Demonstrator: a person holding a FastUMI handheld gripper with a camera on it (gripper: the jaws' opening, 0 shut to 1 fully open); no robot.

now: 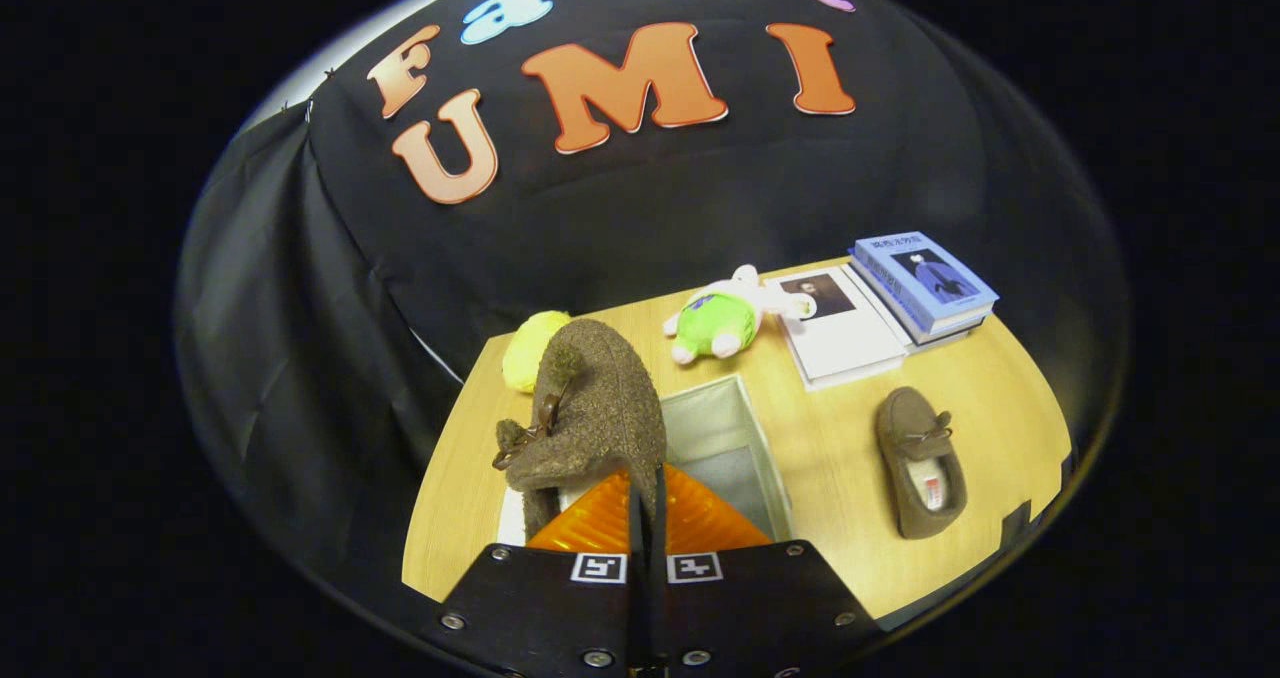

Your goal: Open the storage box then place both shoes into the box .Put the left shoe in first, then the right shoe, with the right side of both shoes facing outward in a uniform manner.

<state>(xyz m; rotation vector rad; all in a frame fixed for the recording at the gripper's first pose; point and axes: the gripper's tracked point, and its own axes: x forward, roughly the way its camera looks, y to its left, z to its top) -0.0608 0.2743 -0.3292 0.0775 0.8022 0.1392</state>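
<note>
Even overhead light on the table (830,438), dim wall beyond the fingers, strong fisheye bending outward, focus sharp, no glare.

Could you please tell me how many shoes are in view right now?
2. One brown shoe is pinched in the hand-held gripper above the open storage box; the other shoe lies on the table beside the box.

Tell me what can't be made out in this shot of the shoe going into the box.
- Storage box: its floor and near wall, in the gripper view, sit behind the held shoe and the gripper.
- Held shoe: its heel and opening are covered by the fingers pinched on it.
- Yellow plush: mostly behind the held shoe.
- Insole label in the other shoe: too small.
</note>
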